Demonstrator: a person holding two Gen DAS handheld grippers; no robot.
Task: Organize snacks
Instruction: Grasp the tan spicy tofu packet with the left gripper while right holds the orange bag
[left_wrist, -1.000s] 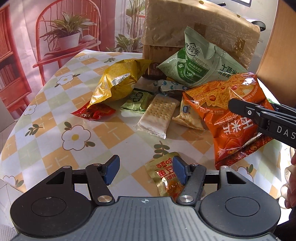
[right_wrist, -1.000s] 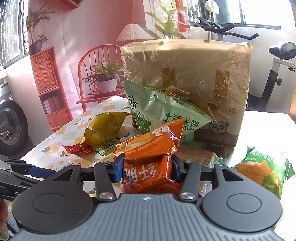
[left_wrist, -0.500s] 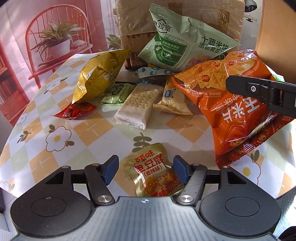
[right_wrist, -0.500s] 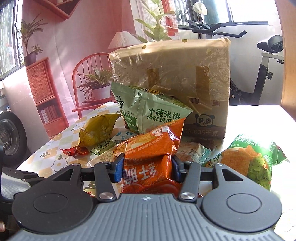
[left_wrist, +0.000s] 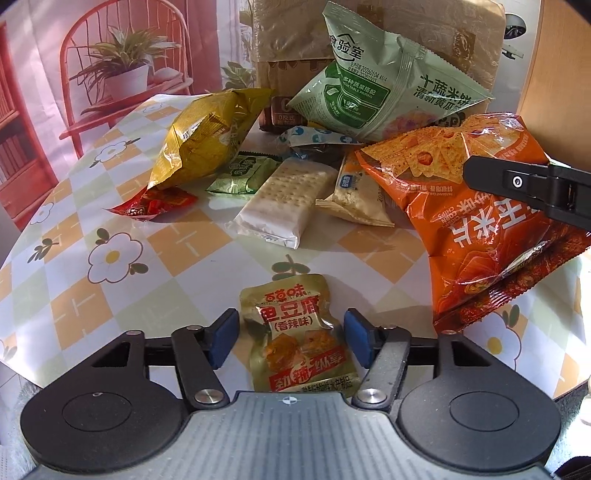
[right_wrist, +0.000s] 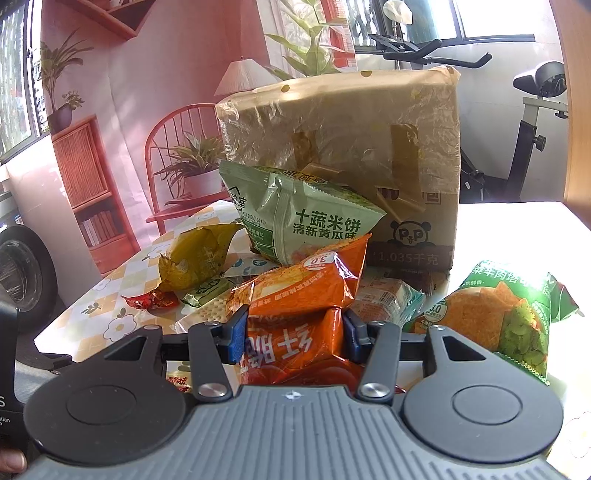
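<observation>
Gripping an orange chip bag (right_wrist: 295, 343), the right gripper (right_wrist: 293, 332) has both blue pads pressed into the bag's sides; in the left wrist view the same bag (left_wrist: 480, 229) hangs lifted at the right, printed "CORN CHIPS" beside large white Chinese characters, with one black finger (left_wrist: 524, 184) across its front. The left gripper (left_wrist: 290, 338) stands wide, its pads on either side of a small gold tofu packet (left_wrist: 295, 339) without touching it; the packet lies flat on the flowered checked tablecloth (left_wrist: 110, 258) and reads 百草味, 鱼豆腐 and (香辣味).

Farther back on the table lies a clear-wrapped cracker pack (left_wrist: 284, 199), just beside a small beige biscuit packet (left_wrist: 358, 195). A yellow bag (left_wrist: 207, 136) leans over a small red packet (left_wrist: 155, 205), and a little green packet (left_wrist: 243, 173) sits between the yellow bag and the crackers. A pale green bag (left_wrist: 380, 85) marked 食验室, "VEGETABLE PAIRING" and 十蔬米饼 清新黄瓜味 leans against a taped cardboard box (right_wrist: 351, 140) with a panda logo and "1.035千克" printed low on its front. In the right wrist view a green chip bag (right_wrist: 495, 317) with a "30" badge lies at the right, near the box.
</observation>
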